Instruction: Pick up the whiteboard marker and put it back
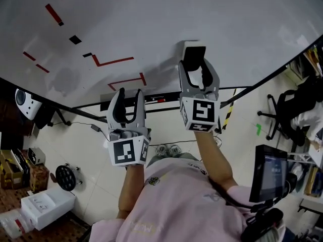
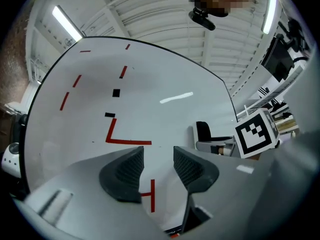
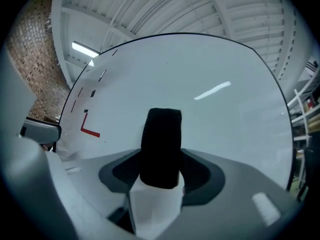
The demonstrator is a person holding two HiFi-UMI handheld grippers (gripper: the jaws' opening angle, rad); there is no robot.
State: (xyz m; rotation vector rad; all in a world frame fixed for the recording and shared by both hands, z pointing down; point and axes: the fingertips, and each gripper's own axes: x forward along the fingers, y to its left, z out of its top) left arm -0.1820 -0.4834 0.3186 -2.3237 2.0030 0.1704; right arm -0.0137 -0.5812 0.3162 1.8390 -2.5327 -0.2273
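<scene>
My right gripper point(image 1: 198, 70) is shut on a thick white block with a black end point(image 1: 194, 59); I cannot tell whether it is a marker or an eraser. In the right gripper view the black end point(image 3: 161, 149) sticks out past the jaws toward the whiteboard point(image 3: 215, 119). To its left my left gripper point(image 1: 129, 96) is open and holds nothing, its pads point(image 2: 129, 170) facing the board's red lines point(image 2: 125, 141). The whiteboard point(image 1: 212, 14) carries red strokes point(image 1: 113, 61) and small black marks point(image 1: 74, 39). A dark tray ledge point(image 1: 166, 99) runs along the board's lower edge.
The board's stand legs point(image 1: 262, 79) spread over the floor. An office chair point(image 1: 282, 110) and a monitor point(image 1: 271, 173) are at the right. White boxes point(image 1: 48, 205), a black wheel point(image 1: 65, 176) and a white device point(image 1: 24, 102) sit at the left.
</scene>
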